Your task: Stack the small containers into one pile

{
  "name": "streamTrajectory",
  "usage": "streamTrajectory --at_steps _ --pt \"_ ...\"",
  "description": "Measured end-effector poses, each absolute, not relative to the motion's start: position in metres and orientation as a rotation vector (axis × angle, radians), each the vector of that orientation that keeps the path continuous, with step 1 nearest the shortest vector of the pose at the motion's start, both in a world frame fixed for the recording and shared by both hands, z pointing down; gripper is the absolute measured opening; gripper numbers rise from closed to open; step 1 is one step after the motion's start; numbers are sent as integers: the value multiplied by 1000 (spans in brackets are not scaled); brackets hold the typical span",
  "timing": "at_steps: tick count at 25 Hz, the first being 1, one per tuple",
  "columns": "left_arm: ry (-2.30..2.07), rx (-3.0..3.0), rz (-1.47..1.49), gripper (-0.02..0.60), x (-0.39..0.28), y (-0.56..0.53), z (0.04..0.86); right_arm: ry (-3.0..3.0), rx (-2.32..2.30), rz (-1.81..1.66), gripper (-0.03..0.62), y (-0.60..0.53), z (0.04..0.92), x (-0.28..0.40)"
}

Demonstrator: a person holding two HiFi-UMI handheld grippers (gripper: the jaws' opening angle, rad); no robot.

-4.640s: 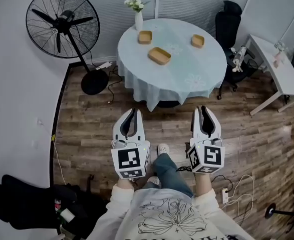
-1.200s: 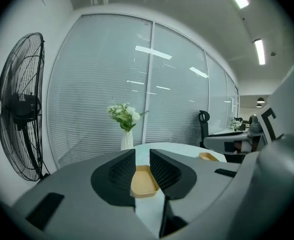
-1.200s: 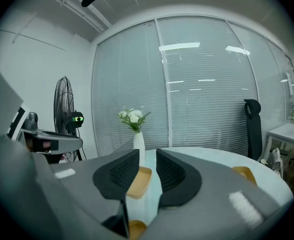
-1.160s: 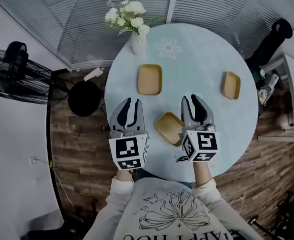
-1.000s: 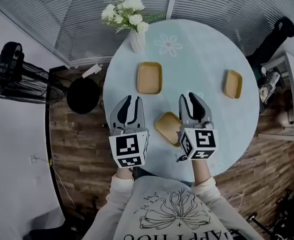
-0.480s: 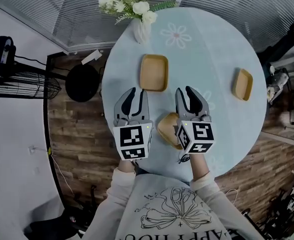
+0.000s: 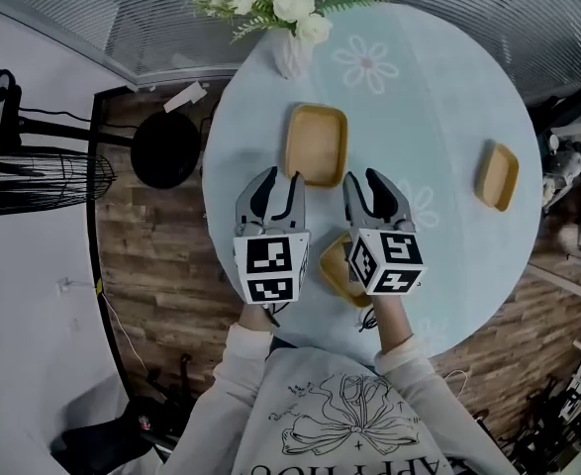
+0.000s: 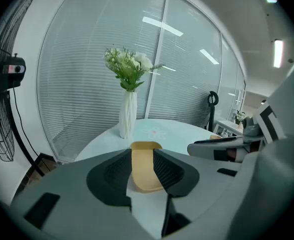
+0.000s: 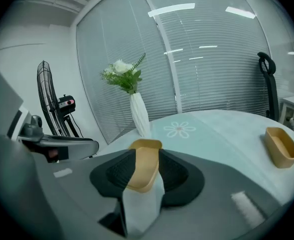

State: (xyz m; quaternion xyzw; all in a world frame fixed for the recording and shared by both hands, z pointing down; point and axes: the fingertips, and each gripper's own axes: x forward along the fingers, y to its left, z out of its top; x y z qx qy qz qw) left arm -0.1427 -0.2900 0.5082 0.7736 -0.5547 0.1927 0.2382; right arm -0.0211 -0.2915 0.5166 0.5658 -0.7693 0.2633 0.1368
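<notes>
Approach step, nothing stacked: shallow tan rectangular containers (image 7: 496, 176) lie apart on the pale-blue round worktop (image 7: 448, 97). Left tool (image 7: 275, 176) and right tool (image 7: 369, 178) have just been opening, now wide, empty, aimed at the middle container (image 7: 317, 144) (near container (image 7: 333, 268) shows between their cubes). Next: pinch a rim, lift, nest.

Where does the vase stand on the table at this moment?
In the head view, the vase stands near the far edge of the table, left of centre, with a container just in front of it.
</notes>
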Motion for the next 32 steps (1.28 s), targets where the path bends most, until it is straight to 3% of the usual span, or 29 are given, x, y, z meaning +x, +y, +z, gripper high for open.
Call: streamTrajectory --at_steps 25,32 --pt "-1443 1934 733 121 -146 -301 600 -2082 1484 926 153 -305 601 -37" --pt "-1413 1917 701 89 -142 -299 604 -2069 1469 930 87 -304 607 -38"
